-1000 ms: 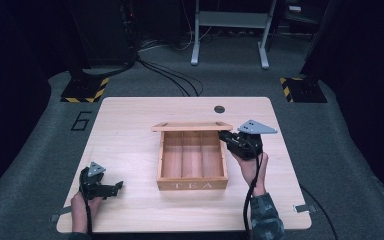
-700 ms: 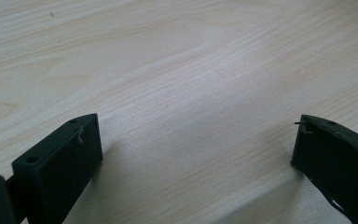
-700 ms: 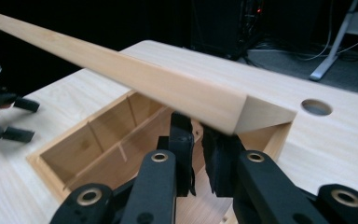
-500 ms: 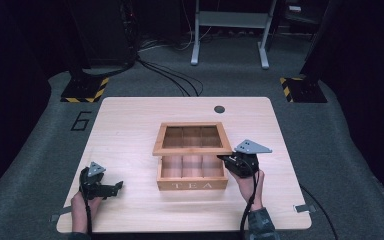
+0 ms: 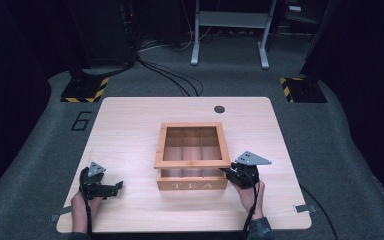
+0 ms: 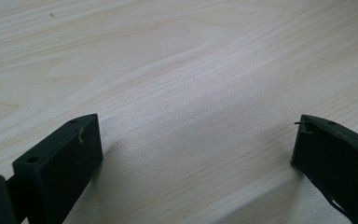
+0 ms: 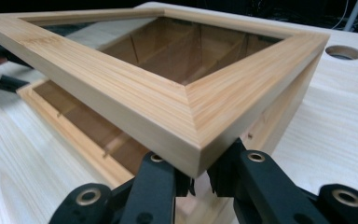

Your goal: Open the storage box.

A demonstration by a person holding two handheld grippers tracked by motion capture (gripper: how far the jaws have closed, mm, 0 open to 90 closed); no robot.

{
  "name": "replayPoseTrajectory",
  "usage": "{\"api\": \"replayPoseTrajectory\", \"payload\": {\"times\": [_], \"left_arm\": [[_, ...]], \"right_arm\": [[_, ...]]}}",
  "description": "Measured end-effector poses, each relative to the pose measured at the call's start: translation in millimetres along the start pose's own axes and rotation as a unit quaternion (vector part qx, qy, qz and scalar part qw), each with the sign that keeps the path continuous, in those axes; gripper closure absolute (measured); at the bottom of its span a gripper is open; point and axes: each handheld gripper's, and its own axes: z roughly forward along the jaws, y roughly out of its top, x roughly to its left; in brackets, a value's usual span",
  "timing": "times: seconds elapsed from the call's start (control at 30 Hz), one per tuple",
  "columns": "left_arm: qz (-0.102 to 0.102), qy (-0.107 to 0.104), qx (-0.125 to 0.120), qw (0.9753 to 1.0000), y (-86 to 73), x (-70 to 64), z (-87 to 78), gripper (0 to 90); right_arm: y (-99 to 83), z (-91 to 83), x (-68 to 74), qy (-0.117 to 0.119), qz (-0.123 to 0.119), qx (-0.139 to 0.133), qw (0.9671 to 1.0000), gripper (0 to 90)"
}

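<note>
The right gripper (image 7: 199, 179) was clamped on the lid (image 7: 135, 88) corner, seemingly half-lowered over the tea box (image 5: 192, 184) mid-table. The left gripper (image 6: 196, 149) rested wide open on the table (image 5: 130, 125).

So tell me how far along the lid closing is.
Mostly lowered: the lid hangs nearly level above the tea box, with a gap at the front. In hand: the right gripper supports the lid's front corner. Left: lower it flat and let go. The left gripper rests open on the table.
</note>
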Motion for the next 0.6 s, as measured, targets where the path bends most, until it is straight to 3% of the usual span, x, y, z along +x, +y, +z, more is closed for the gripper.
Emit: {"api": "replayPoseTrajectory", "payload": {"times": [0.3,0.6], "left_arm": [[0.000,0.000,0.000,1.0000,0.0,0.1,0.0,1.3],[0.000,0.000,0.000,1.0000,0.0,0.0,0.0,1.3]], "right_arm": [[-15.2,-1.7,3.8,-0.015,-0.010,0.021,0.9996,81.9],[-26.1,-18.5,4.2,-0.012,-0.004,0.011,0.9999,81.7]]}}
